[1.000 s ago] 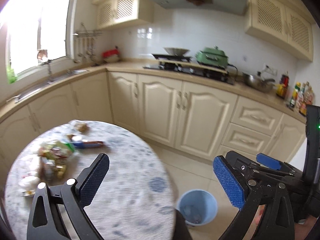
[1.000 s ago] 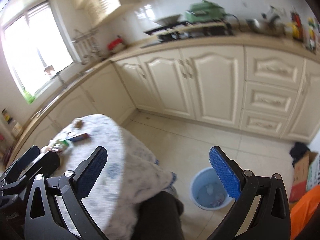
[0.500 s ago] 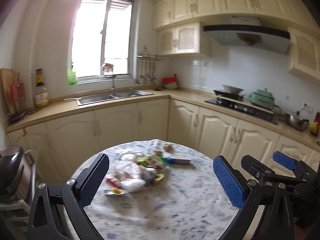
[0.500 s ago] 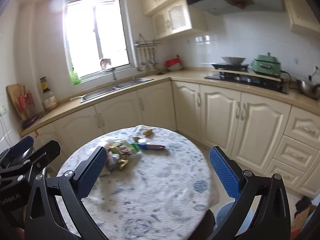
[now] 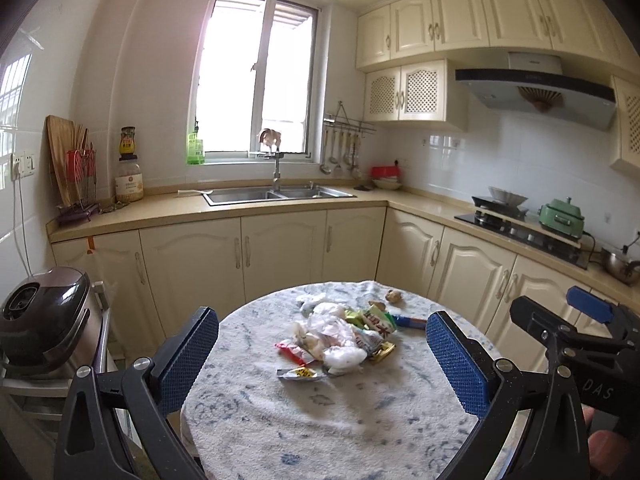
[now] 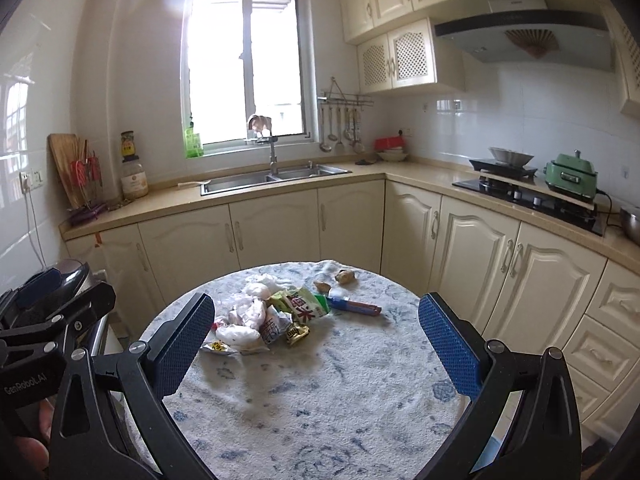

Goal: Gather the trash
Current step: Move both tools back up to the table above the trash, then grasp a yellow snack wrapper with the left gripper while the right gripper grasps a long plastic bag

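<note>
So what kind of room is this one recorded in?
A home kitchen, by the look of it: a steel sink under the window, a gas stove beneath a range hood, and a small round table with wrappers piled on it.

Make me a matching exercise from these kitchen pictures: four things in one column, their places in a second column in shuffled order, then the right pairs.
Things
1. pile of wrappers
2. green pot
3. rice cooker
4. green bottle

Places
A. on the window sill
B. on the round table
C. on the counter by the stove
D. on a low rack left of the table

Pairs: 1-B, 2-C, 3-D, 4-A
</note>
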`<state>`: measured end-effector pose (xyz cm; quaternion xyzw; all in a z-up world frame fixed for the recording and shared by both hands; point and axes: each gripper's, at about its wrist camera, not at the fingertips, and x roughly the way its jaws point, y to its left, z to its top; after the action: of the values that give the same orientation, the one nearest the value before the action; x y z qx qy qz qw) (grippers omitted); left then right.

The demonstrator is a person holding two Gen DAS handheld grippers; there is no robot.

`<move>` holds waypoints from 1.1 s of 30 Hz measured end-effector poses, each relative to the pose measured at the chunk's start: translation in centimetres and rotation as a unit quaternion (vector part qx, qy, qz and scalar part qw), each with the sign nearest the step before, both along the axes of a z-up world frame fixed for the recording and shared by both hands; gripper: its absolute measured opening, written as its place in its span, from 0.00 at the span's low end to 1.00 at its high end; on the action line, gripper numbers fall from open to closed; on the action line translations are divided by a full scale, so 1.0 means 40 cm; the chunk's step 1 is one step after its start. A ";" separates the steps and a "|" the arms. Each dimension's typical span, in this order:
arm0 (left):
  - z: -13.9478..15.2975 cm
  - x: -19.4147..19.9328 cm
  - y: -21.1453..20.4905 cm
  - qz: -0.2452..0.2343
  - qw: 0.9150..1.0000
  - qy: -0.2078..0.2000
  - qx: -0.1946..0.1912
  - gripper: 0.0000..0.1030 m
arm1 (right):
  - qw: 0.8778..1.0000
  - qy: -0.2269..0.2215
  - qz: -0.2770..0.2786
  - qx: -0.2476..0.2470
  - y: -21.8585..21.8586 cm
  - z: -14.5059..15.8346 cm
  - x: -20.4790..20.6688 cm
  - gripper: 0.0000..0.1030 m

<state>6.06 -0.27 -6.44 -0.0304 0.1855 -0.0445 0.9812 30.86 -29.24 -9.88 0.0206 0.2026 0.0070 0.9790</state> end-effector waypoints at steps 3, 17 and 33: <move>-0.021 -0.003 0.015 0.004 1.000 0.016 -0.001 0.99 | 1.000 0.014 0.013 -0.005 0.014 -0.017 0.020 1.00; -0.098 0.234 0.077 0.032 0.995 0.095 0.002 0.99 | 0.990 0.114 0.085 -0.001 0.119 -0.173 0.249 0.99; -0.347 0.597 0.046 -0.019 0.980 0.195 0.024 0.99 | 0.965 0.225 0.135 0.013 0.200 -0.349 0.533 0.75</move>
<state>29.94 1.58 -20.31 -0.0110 0.3744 -0.0518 0.9257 52.20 -21.23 -23.85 0.0072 0.4184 0.1374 0.8978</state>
